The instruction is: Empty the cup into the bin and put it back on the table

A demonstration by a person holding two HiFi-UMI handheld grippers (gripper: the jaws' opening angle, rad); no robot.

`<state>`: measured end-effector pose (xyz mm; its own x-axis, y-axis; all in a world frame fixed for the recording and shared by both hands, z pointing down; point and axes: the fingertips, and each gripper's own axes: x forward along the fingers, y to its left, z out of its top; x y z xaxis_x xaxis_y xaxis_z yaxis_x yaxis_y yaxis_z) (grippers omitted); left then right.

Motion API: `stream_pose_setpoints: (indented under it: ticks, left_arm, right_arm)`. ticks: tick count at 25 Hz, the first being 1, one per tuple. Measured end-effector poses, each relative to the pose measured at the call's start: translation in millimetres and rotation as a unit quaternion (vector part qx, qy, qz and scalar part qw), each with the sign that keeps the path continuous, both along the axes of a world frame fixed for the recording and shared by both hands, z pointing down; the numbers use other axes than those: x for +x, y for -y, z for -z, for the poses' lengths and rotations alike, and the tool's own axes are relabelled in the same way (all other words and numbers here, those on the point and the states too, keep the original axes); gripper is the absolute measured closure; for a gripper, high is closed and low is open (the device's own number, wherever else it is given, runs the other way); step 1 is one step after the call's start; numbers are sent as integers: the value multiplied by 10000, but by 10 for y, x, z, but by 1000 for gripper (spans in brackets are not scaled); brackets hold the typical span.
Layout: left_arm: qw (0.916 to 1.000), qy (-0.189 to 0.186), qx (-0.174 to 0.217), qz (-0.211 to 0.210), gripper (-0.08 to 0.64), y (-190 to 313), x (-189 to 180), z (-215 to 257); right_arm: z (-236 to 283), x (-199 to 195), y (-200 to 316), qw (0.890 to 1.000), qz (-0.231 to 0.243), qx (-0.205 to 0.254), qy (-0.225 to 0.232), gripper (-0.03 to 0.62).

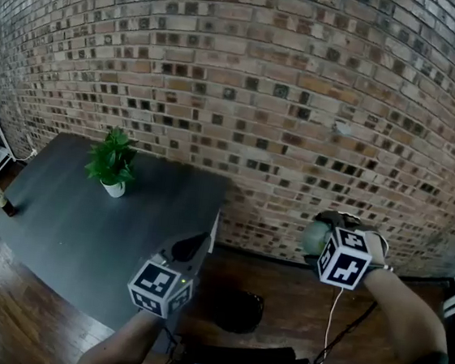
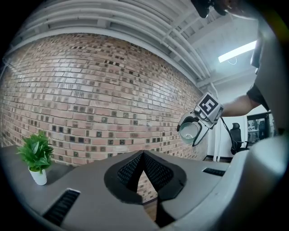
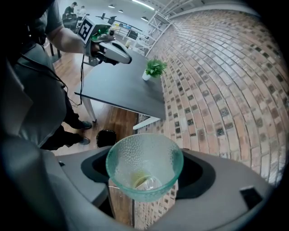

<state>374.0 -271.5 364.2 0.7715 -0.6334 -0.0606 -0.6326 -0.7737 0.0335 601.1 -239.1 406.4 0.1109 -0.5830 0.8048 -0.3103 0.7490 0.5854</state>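
**Cup held off the tabletop in the right jaws; left jaws closed and empty**

Nearest, the right gripper point(image 3: 145, 181) is seen with its jaws spread wide and clamped on the cup point(image 3: 144, 160), one jaw on each side of its wall. The cup is of pale green, dimpled glass. It is tilted, with its mouth turned toward the gripper's own camera, and a small yellowish and clear scrap is seen lying at its bottom. The cup is held in the air, beyond the right edge of the tabletop point(image 1: 67, 224) and close to the brick wall point(image 1: 302, 104).

The left gripper point(image 2: 143, 158) is held at the tabletop's near right corner. Its jaws are closed tip to tip, and nothing is held between them.

Lower down, a black bin point(image 1: 237, 310) is seen on the wooden floor point(image 1: 1, 306), just off the tabletop's right edge. In the head view the cup appears up and to the right of the bin; whether it is directly above the bin cannot be told.

Farther off, a small green plant point(image 1: 112, 161) in a white pot is seen standing upright near the tabletop's far edge, by the wall.
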Motion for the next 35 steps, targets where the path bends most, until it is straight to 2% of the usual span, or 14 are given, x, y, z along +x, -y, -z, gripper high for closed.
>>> stream_pose_setpoints:
  ticks: [18, 35]
  left_arm:
    - [9999, 10, -82, 94, 565, -55, -103, -80]
    - [9998, -23, -167, 130, 565, -32, -190, -140]
  right_arm:
    - [-136, 145, -89, 9961, 92, -631, -608, 189]
    - [-167, 50, -142, 9882, 261, -941, -1177, 189]
